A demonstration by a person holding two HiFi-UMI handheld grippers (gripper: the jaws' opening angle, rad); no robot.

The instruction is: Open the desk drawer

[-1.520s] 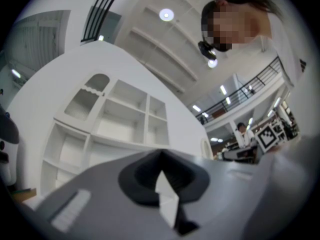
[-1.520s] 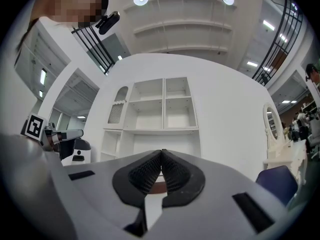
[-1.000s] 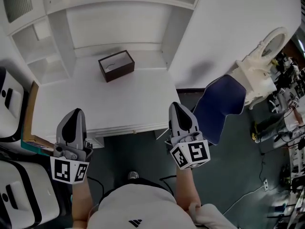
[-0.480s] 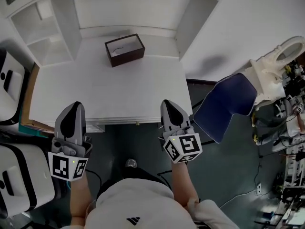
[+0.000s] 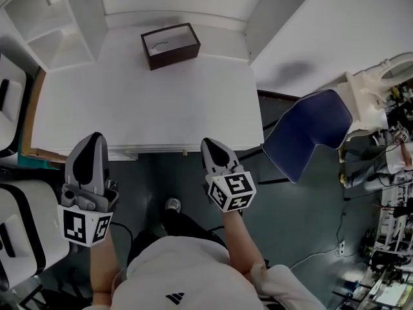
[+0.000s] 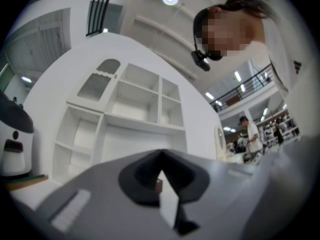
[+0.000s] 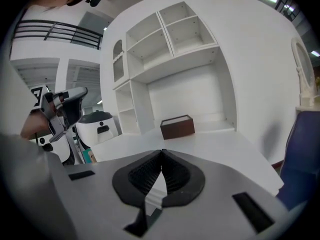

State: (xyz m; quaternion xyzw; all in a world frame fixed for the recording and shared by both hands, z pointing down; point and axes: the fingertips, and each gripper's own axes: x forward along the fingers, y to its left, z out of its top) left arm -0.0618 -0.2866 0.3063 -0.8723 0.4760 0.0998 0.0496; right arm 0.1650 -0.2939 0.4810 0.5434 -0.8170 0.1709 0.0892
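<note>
Head view is showing the desk drawer [image 5: 161, 152] only as a thin closed strip under the front edge of the desk [image 5: 142, 108], with its small knob [image 5: 185, 152] barely readable. Open floor [image 5: 158, 183] is lying before that edge, and a blue chair [image 5: 303, 134] is standing to the right. The right gripper [image 5: 210, 144] is hanging just right of the knob, contact unclear. The left gripper [image 5: 95, 137] is sitting at the desk's front left corner. Both are showing jaws pressed together, holding nothing.

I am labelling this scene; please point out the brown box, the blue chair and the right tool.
brown box [image 5: 175, 57], head view, its front wall.
blue chair [image 5: 303, 137], head view, middle of its blue surface.
right tool [image 5: 207, 142], head view, tip of its shut jaws.
</note>
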